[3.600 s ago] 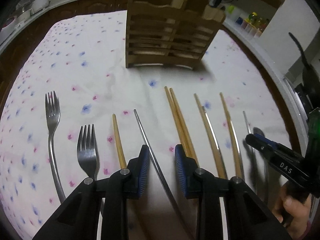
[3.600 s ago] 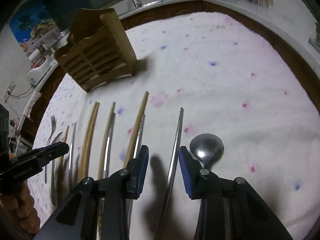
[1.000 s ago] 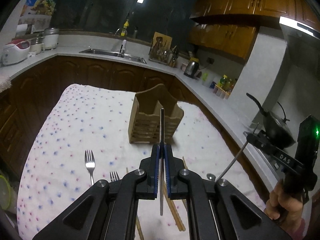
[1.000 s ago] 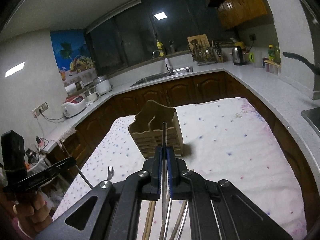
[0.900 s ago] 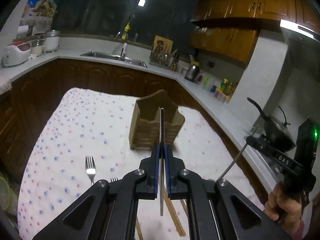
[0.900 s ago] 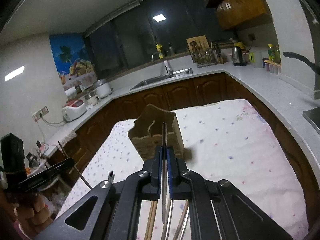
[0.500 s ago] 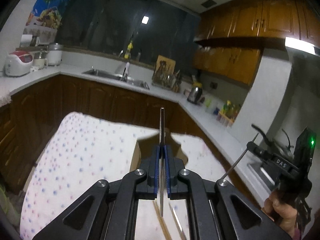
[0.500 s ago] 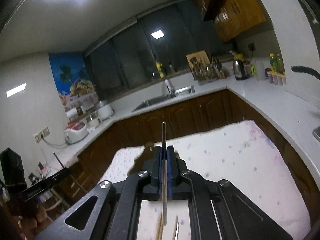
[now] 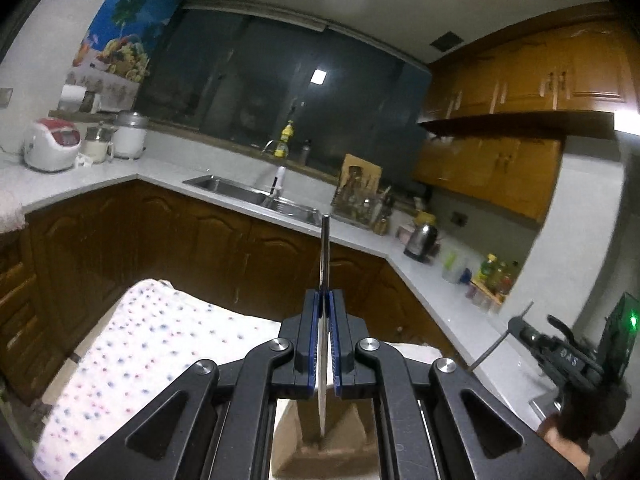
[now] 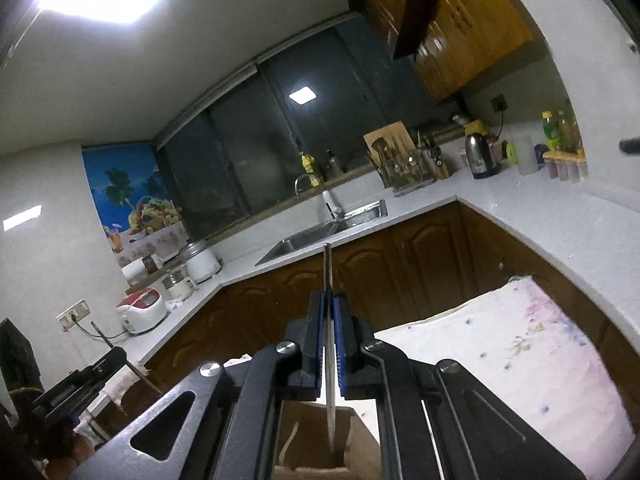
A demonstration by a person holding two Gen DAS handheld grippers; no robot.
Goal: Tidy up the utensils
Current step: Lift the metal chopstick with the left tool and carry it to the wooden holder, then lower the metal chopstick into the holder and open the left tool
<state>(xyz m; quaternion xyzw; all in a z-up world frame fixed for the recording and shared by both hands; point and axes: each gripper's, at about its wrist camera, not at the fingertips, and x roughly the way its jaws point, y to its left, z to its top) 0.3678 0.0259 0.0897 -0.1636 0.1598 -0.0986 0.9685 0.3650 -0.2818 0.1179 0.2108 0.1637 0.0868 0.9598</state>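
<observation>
Compartments of our wooden holder show only from our right gripper; both grippers pinch metal chopsticks above it.

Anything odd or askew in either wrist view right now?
Nothing stands out. Each gripper, left and right, is shut on a metal chopstick, held upright with its lower tip over the wooden holder. No spill or damage visible.

Spotted cloth covers table; wooden holder on it.
</observation>
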